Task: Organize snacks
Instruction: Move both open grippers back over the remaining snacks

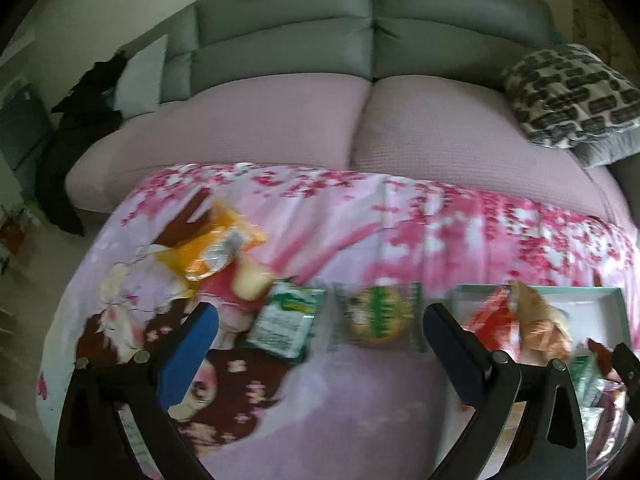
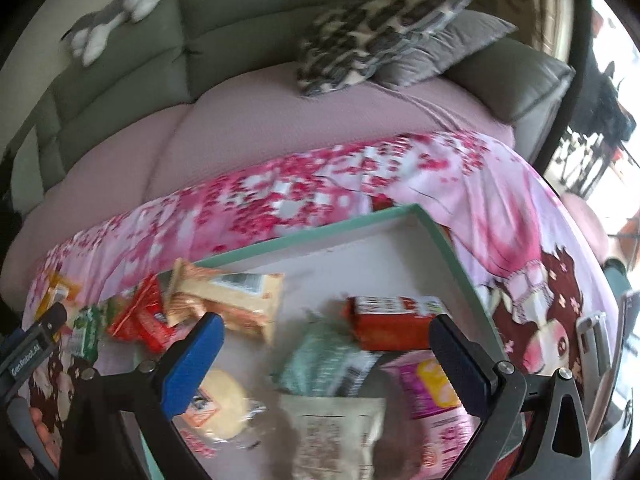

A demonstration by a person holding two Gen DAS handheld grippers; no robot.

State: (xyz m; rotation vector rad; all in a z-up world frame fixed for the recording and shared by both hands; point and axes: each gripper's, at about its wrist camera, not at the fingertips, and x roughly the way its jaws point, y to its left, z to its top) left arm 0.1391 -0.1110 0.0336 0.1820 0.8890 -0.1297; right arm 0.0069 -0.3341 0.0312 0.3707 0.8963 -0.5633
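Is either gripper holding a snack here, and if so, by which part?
Nothing is held. The left gripper and right gripper are both open, with no packet between their fingers.

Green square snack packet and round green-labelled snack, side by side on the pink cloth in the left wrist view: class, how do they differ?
The green square snack packet has an opaque green and white wrapper and lies tilted; the round green-labelled snack shows a tan disc through a clear wrapper and sits straighter. The packet lies nearer the left gripper's blue finger. Both rest on the pink cloth, outside the teal tray, ungripped.
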